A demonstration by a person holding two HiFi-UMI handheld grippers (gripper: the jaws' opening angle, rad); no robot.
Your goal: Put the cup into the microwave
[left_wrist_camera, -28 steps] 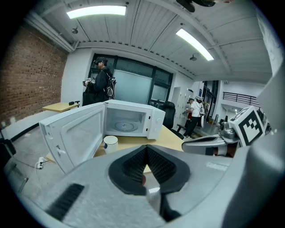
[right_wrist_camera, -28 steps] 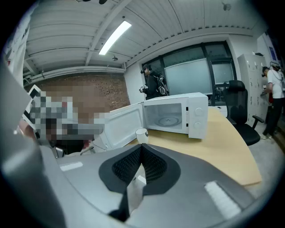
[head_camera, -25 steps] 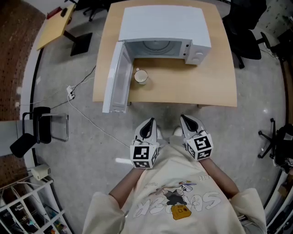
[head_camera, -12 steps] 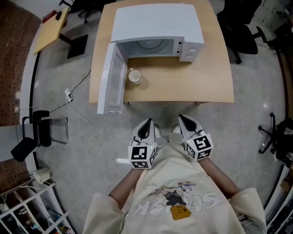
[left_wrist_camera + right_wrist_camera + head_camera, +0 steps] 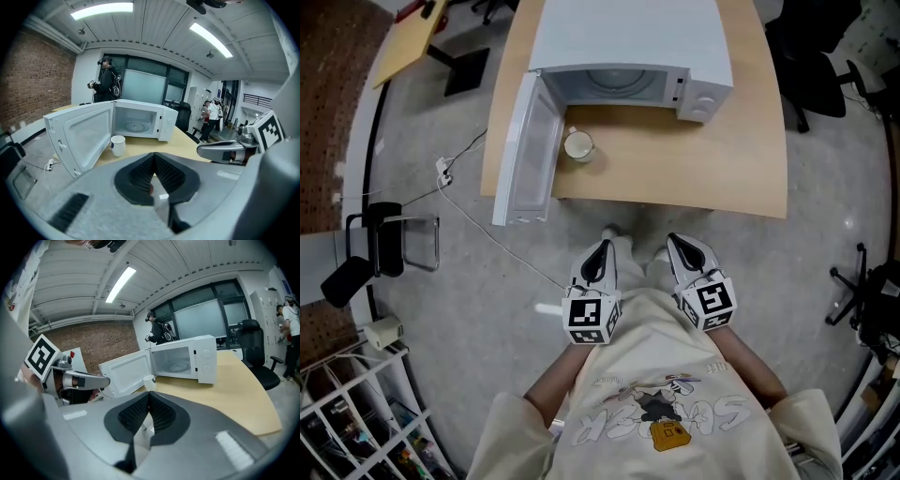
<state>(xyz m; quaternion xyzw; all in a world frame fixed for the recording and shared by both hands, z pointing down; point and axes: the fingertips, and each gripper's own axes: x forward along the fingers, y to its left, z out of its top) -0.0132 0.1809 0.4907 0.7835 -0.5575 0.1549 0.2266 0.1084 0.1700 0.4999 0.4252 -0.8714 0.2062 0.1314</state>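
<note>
Since the cup (image 5: 578,145) looks ceramic, it is judged stiff, fairly light, smooth-sided and breakable, and is best pinched across its rim and wall. It is seen as a small white mug, open side up, set just right of the swung-out door (image 5: 525,141) on the table (image 5: 722,169), before the microwave (image 5: 628,47). The left gripper (image 5: 602,253) and right gripper (image 5: 682,246) are held well apart from it, jaws pressed together on nothing.

brick wall (image 5: 28,84) | grey floor (image 5: 469,281) | wooden table (image 5: 722,159) | ceiling strip lights (image 5: 101,9)
</note>
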